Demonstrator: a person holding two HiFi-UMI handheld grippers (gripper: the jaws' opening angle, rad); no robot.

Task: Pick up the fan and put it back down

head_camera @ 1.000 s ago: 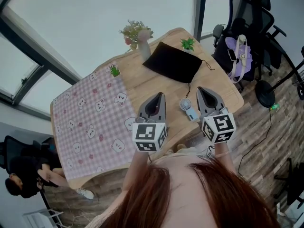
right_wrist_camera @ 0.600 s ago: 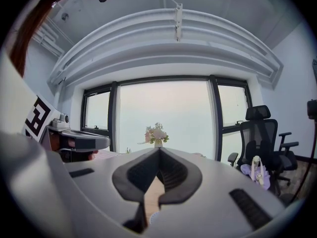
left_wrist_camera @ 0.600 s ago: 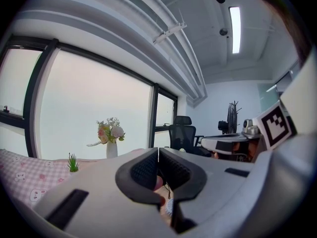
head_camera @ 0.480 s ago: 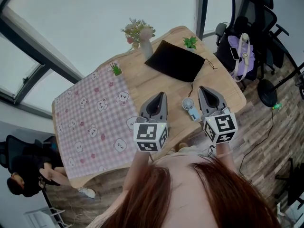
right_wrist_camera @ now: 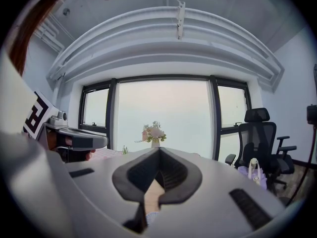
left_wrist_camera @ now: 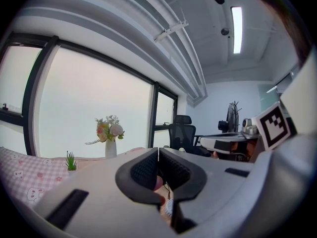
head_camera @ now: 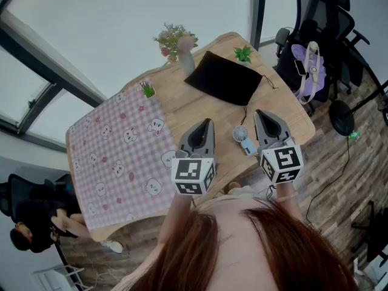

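Left tongs (head_camera: 207, 122) and right tongs (head_camera: 259, 113) sit closed, empty, fan (head_camera: 243, 139) seemingly lying between.

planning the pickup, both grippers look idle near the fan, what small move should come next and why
Probably open the right gripper: its jaws are shut on nothing, and the fan lies untouched on the table just left of it, so parted jaws come before any reach.

Office: swivel chair (head_camera: 330, 5), wooden desk (head_camera: 188, 111).
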